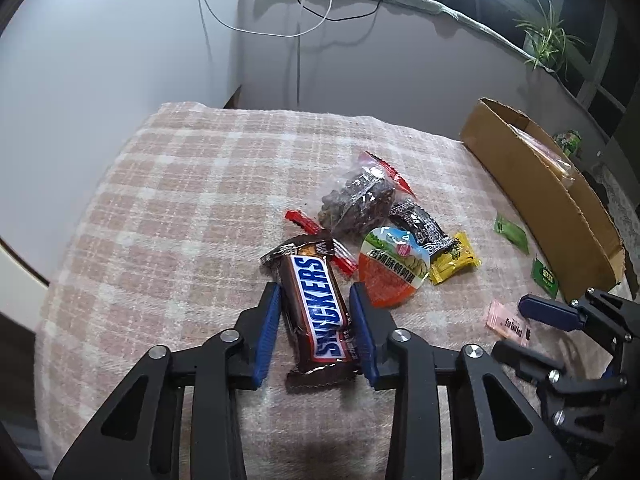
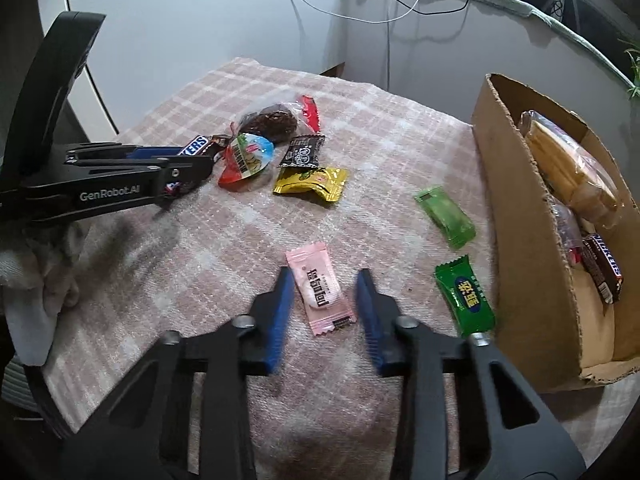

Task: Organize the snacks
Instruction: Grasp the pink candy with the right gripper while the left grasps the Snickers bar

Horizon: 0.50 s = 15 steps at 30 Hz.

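My left gripper (image 1: 316, 294) is open with its blue pads on either side of a Snickers bar (image 1: 320, 312) that lies on the checked cloth (image 1: 160, 200); small gaps show on both sides. My right gripper (image 2: 324, 284) is open around a pink candy packet (image 2: 322, 294), which also shows in the left wrist view (image 1: 506, 320). Behind the Snickers lie a clear bag of dark snacks (image 1: 356, 200), an orange jelly cup (image 1: 390, 268), a black packet (image 1: 422, 226), a yellow packet (image 1: 454, 262) and a red wrapper (image 1: 302, 220). A cardboard box (image 2: 520, 240) stands at the right.
Two green candy packets (image 2: 446, 216) (image 2: 464, 296) lie between my right gripper and the box. The box holds a Snickers bar (image 2: 602, 266) and pale packets (image 2: 568, 168). A wall with hanging cables (image 1: 300, 20) stands behind the table. A plant (image 1: 548, 40) sits on the ledge.
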{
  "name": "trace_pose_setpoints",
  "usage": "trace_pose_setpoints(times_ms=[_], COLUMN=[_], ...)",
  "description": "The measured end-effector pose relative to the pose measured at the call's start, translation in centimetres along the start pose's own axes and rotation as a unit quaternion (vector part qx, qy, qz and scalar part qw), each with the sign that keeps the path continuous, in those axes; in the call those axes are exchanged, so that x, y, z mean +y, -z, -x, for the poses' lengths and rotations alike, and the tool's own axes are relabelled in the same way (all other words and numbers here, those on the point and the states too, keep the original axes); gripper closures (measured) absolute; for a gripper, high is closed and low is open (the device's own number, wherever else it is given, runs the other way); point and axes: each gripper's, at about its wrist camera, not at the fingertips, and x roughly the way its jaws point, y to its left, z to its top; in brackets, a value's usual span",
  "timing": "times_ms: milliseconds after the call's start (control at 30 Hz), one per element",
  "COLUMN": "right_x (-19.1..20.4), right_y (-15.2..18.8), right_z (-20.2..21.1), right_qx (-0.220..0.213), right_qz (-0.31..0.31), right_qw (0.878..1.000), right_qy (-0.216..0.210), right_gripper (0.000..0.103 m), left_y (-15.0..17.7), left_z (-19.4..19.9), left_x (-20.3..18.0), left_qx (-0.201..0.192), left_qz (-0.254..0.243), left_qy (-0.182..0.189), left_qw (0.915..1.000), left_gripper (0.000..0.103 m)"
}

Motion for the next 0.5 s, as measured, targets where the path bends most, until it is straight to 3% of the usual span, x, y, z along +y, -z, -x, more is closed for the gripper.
trace_pose_setpoints(times_ms=[500], right_x=[-0.2], right_y=[0.8], right_z=[2.1], right_qx=[-0.021], right_qz=[-0.014], right_qw=[0.999], right_qy=[-0.021], right_gripper=[0.083], left_y=[1.3], left_z=[2.2], left_x=[1.6], left_qx=[-0.015], left_qz=[0.031], left_qy=[0.020], left_qw=[0.9992], left_gripper=[0.076])
